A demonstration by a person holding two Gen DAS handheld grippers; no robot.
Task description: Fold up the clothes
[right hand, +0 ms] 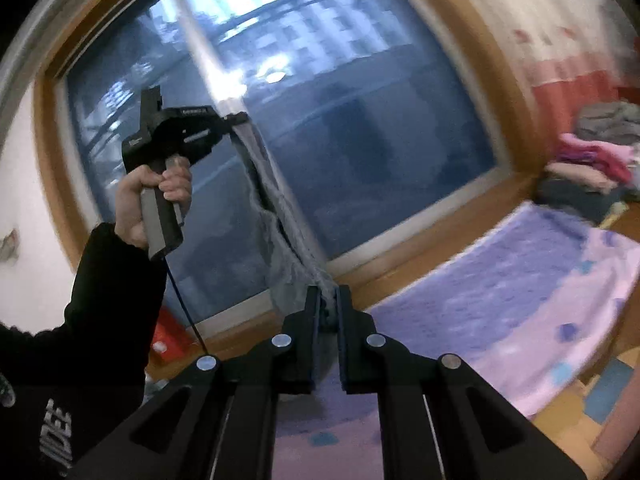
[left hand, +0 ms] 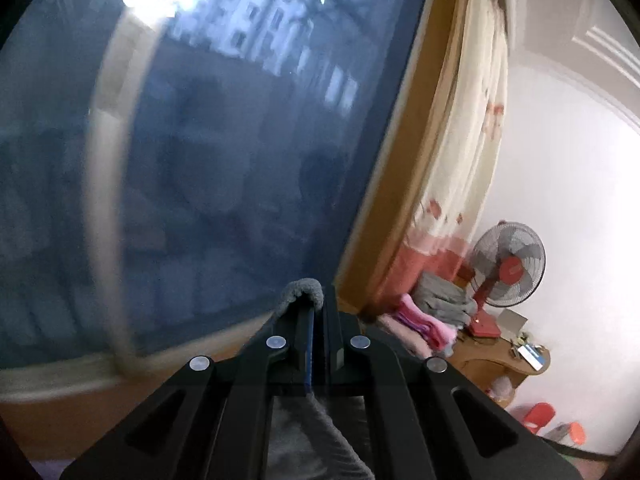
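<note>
A grey fuzzy garment hangs stretched in the air between my two grippers, in front of the window. My left gripper is shut on one edge of it; grey cloth curls over its fingertips and more hangs below. In the right wrist view the left gripper is raised high, held by a hand in a black sleeve. My right gripper is shut on the garment's lower end.
A large dark window with a wooden frame fills the background. A purple and pink bed cover lies below right. A stack of folded clothes sits at the right, beside a curtain and a red fan.
</note>
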